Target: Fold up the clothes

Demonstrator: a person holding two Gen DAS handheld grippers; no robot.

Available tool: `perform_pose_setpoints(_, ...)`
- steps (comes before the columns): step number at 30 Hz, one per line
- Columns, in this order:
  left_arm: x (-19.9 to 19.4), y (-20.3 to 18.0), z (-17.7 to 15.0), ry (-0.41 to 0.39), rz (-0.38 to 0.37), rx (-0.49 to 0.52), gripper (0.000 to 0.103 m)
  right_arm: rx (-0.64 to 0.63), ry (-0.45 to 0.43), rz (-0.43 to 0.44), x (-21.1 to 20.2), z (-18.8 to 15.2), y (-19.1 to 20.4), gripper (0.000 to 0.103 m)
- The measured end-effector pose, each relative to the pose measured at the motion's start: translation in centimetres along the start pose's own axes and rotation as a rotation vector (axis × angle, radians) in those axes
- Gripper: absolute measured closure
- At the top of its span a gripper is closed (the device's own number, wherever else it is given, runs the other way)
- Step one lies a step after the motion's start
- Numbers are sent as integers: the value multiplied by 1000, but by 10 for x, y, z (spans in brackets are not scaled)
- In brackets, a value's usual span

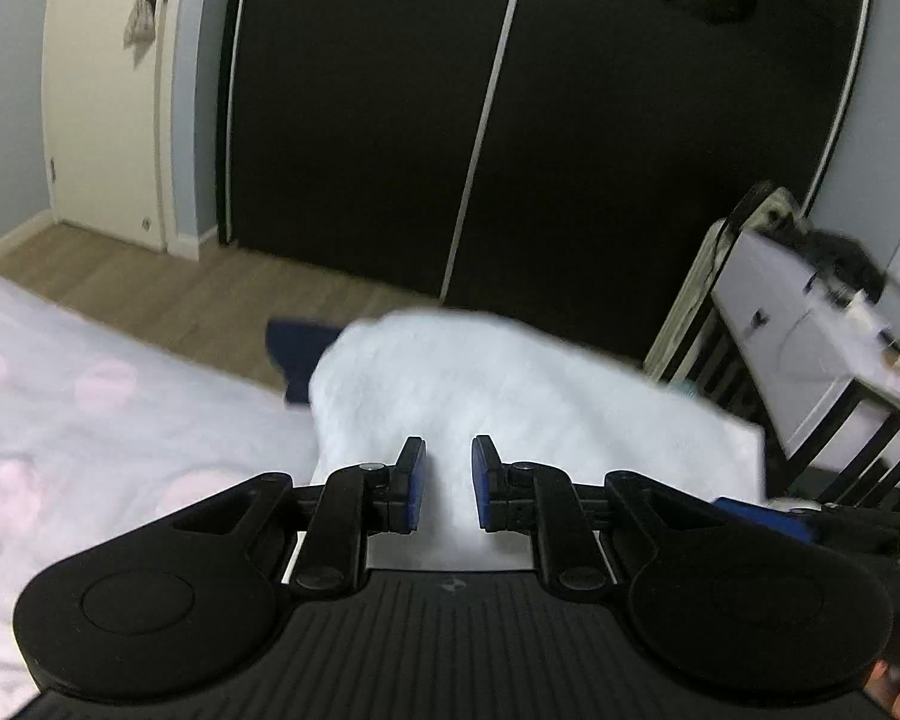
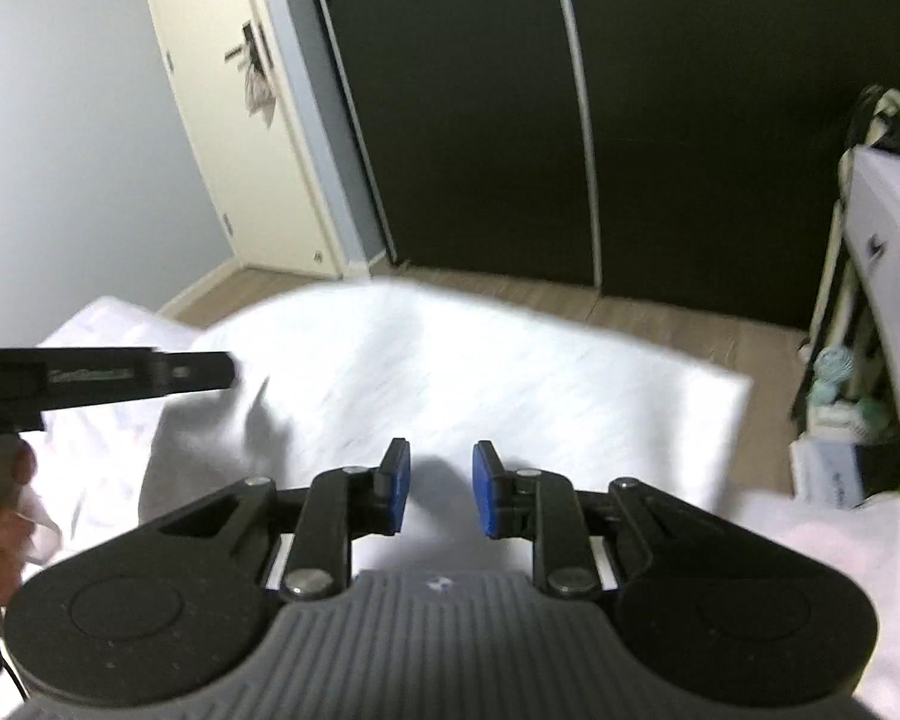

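A white garment (image 1: pixel 510 384) lies on the bed in front of both grippers; it also shows in the right wrist view (image 2: pixel 450 360), blurred. My left gripper (image 1: pixel 448 480) is open and empty just above the cloth's near part. My right gripper (image 2: pixel 441 489) is open and empty over the cloth. The left gripper's body (image 2: pixel 102 381) shows at the left of the right wrist view, held by a hand. A dark blue cloth (image 1: pixel 297 354) peeks out behind the white one.
The bed has a white sheet with pink spots (image 1: pixel 90 396). A black wardrobe (image 1: pixel 510 120) and a cream door (image 1: pixel 108 90) stand beyond wooden floor (image 1: pixel 168 288). A cluttered white table (image 1: pixel 822 336) on black legs stands right.
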State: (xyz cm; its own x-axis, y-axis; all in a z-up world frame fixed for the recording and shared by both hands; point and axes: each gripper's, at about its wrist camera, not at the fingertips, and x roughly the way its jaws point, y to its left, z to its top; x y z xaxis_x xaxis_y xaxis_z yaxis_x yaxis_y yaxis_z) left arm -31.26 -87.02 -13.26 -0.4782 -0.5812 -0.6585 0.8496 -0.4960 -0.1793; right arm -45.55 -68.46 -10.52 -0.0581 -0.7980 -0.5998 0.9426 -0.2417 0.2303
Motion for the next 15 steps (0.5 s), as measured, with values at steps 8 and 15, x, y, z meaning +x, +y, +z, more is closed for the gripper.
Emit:
perform_pose_setpoints(8,39,28,-14,15,12,-26,98,50,31,28,50,-6,-10,76)
perform_pose_setpoints(15,39,25,-12,20,19,-14,98,46,18,5,54,-7,-9,76)
